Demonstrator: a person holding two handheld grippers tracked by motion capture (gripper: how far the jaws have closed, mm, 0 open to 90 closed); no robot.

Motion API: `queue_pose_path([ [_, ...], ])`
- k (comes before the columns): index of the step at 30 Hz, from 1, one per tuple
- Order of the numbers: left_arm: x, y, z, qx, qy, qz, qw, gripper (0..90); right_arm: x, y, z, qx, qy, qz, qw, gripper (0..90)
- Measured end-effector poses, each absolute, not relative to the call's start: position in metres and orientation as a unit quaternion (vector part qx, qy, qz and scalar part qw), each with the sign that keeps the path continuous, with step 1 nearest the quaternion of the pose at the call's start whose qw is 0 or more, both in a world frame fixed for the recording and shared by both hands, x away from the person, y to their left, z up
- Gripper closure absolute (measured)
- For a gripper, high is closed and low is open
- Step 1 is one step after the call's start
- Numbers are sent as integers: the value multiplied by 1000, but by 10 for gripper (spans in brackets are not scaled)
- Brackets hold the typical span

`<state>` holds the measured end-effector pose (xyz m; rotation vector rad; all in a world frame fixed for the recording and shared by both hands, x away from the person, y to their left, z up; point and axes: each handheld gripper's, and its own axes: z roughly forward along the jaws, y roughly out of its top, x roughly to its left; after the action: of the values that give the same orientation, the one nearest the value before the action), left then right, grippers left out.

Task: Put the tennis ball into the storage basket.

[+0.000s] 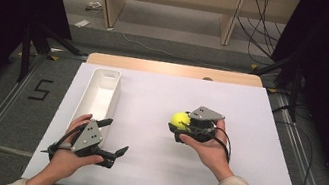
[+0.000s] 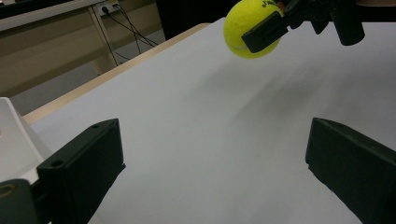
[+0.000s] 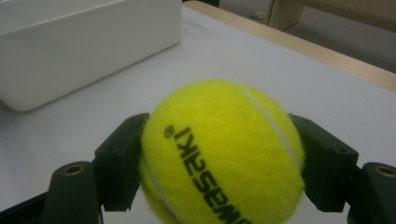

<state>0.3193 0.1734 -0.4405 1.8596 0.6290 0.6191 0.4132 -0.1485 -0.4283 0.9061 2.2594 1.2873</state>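
Yellow felt marks the tennis ball, which in the high view is seen pinched in the right gripper right of the table's middle, held by the person's right hand. A long white plastic tray is seen lying on the left of the white table sheet, well apart from the ball. The left gripper is held near the tray's near end, its jaws spread with nothing between them.

In the left gripper view, the two black jaws are seen wide apart over bare sheet, and the ball is seen far off, clamped in the right gripper and raised above the sheet.

In the right gripper view, the ball, printed with black lettering, is gripped on both sides by the jaws, and the tray is seen beyond it on the left.
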Motion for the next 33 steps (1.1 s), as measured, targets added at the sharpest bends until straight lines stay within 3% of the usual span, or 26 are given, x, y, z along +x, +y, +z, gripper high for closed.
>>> queue_pose_path([
  [33, 319, 173, -441, 775, 261, 257, 516, 38, 418, -138, -429, 319, 808, 459, 190, 267],
])
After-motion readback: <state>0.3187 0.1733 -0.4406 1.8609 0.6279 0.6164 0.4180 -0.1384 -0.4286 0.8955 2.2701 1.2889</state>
